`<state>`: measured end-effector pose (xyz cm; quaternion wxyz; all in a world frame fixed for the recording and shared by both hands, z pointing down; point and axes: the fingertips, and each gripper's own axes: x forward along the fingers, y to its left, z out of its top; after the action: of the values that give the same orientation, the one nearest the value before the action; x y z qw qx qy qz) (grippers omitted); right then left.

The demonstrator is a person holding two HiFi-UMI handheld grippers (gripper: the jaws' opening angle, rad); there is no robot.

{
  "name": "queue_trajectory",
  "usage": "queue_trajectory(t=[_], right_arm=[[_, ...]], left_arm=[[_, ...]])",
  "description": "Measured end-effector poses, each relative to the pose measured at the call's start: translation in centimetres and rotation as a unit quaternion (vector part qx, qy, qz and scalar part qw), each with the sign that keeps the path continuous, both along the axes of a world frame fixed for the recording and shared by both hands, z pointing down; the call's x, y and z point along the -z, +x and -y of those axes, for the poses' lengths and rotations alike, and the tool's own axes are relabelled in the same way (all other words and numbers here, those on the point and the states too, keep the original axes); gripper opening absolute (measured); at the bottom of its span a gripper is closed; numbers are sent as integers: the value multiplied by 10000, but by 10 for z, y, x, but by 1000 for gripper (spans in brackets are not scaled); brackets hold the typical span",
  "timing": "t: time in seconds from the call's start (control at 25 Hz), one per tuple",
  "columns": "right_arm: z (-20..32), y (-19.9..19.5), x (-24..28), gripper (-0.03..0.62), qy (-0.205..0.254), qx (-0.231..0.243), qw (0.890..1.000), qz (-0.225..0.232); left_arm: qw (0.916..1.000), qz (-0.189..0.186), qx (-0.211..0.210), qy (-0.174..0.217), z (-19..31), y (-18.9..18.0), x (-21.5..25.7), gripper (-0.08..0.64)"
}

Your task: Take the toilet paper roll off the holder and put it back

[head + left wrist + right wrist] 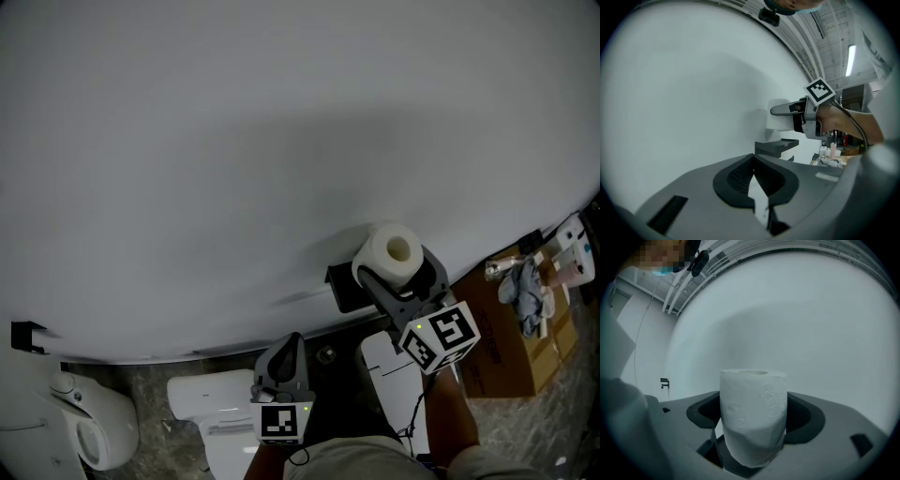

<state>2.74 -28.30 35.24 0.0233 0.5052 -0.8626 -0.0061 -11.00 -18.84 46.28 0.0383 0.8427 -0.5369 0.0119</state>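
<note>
The white toilet paper roll (pixel 392 251) is held upright in front of the white wall, with my right gripper (pixel 401 274) shut on its sides. In the right gripper view the roll (pixel 752 427) fills the gap between the jaws of the right gripper (pixel 753 411). The black holder (pixel 345 287) is fixed to the wall just left of and below the roll, and it carries nothing. My left gripper (pixel 290 342) is lower and to the left, pointing at the wall, shut with nothing in it. Its view shows the left gripper (pixel 753 163), the holder (pixel 776 147) and the roll (pixel 780 121).
A white toilet (pixel 89 429) stands at the lower left, and more white ceramic pieces (pixel 208 412) lie below the grippers. A cardboard box (pixel 511 342) with cloths on top sits at the right. A small black bracket (pixel 26 335) is on the wall at far left.
</note>
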Motion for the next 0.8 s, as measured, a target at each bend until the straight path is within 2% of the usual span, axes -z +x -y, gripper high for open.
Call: queue_trajectory(t=[0.24, 0.8], right_arm=[[6, -1, -18, 364, -172, -37, 9998, -89], [11, 4, -46, 364, -471, -77, 9987, -166]], left_arm=[[9999, -55, 32, -99, 2, -2, -6, 3], [9999, -137, -9, 3, 3, 8, -6, 3]])
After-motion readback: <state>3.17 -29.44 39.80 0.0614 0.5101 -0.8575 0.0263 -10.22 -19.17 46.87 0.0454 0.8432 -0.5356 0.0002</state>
